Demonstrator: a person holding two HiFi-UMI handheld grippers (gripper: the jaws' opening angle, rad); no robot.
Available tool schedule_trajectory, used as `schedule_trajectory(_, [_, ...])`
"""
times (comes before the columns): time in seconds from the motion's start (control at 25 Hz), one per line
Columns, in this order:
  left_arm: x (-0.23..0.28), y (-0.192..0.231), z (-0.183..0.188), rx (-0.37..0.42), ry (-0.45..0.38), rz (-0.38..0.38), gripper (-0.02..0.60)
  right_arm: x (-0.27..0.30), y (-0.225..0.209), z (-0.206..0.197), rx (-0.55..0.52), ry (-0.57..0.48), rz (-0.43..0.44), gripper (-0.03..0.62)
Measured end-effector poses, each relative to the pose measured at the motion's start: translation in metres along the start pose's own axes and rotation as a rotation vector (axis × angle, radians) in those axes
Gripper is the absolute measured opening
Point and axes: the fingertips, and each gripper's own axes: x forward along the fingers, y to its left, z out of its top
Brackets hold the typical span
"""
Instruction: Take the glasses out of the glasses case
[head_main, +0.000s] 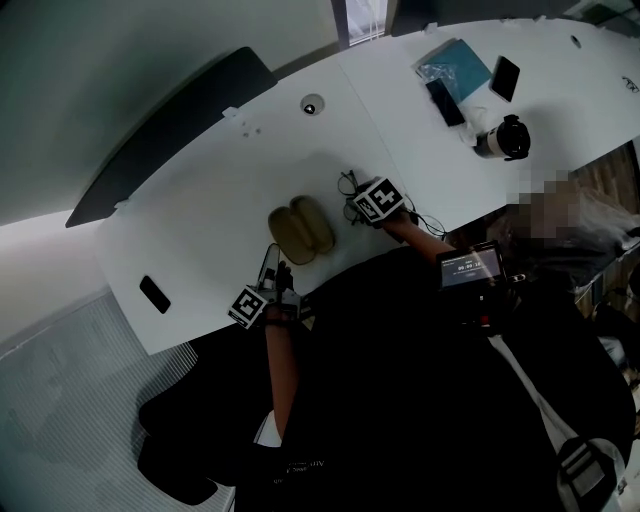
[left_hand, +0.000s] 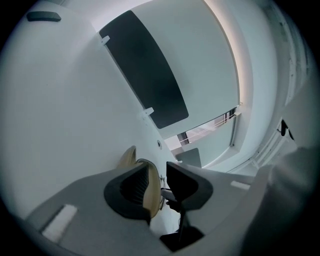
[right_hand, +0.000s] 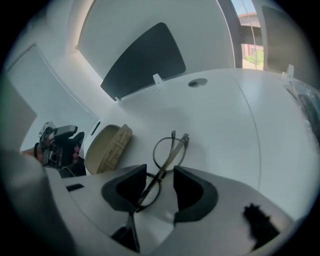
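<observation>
Tan glasses case (head_main: 300, 232) loosely straddled by left gripper (left_hand: 156, 175) (steadying, probably); glasses (right_hand: 166, 161) clamped in right gripper (right_hand: 160, 174) for carrying clear.

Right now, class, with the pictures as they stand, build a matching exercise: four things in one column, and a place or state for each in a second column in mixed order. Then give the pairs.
Things
1. glasses
2. glasses case
3. round grommet
4. black phone

Places or states
A. lies open on the white table
B. lies alone near the table's left end in the head view
C. between the jaws of the right gripper, out of the case
D. set into the tabletop, beyond the case

Pairs: 1-C, 2-A, 3-D, 4-B
</observation>
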Motion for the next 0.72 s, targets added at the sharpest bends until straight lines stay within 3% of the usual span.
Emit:
schedule_trajectory(0.08, [0.003,-0.009,0.001,-0.006,-0.006,-0.025,0.115,0.001,-0.001,0.002,-0.011,0.001,-0.005,0.152])
schedule_trajectory(0.16, [0.006,-0.014,0.0,0.013,0.0,-0.028,0.115,-0.002,-0.003,0.004,-0.02,-0.004,-0.017,0.031])
schedule_trajectory(0.24, [0.011,-0.022,-0.001,0.036,0.01,-0.038,0.115,-0.006,-0.004,0.005,-0.017,-0.022,-0.005,0.023])
schedule_trajectory(0.32, [0.023,-0.031,-0.005,0.062,0.035,-0.062,0.114,-0.011,0.003,0.011,0.045,-0.099,0.104,0.023])
schedule_trajectory(0.4, [0.044,-0.045,-0.015,0.079,0.093,-0.118,0.114,-0.027,0.021,0.026,0.181,-0.257,0.372,0.023])
schedule_trajectory(0.48, [0.071,-0.066,-0.031,0.071,0.182,-0.22,0.121,-0.065,0.043,0.046,0.351,-0.444,0.749,0.023])
schedule_trajectory(0.56, [0.092,-0.091,-0.046,0.071,0.281,-0.357,0.166,-0.111,0.063,0.063,0.452,-0.595,1.086,0.023])
schedule_trajectory(0.64, [0.102,-0.12,-0.055,0.029,0.359,-0.513,0.18,-0.14,0.082,0.069,0.435,-0.646,1.266,0.023])
schedule_trajectory(0.72, [0.105,-0.144,-0.063,-0.029,0.402,-0.638,0.184,-0.148,0.097,0.067,0.381,-0.612,1.316,0.022])
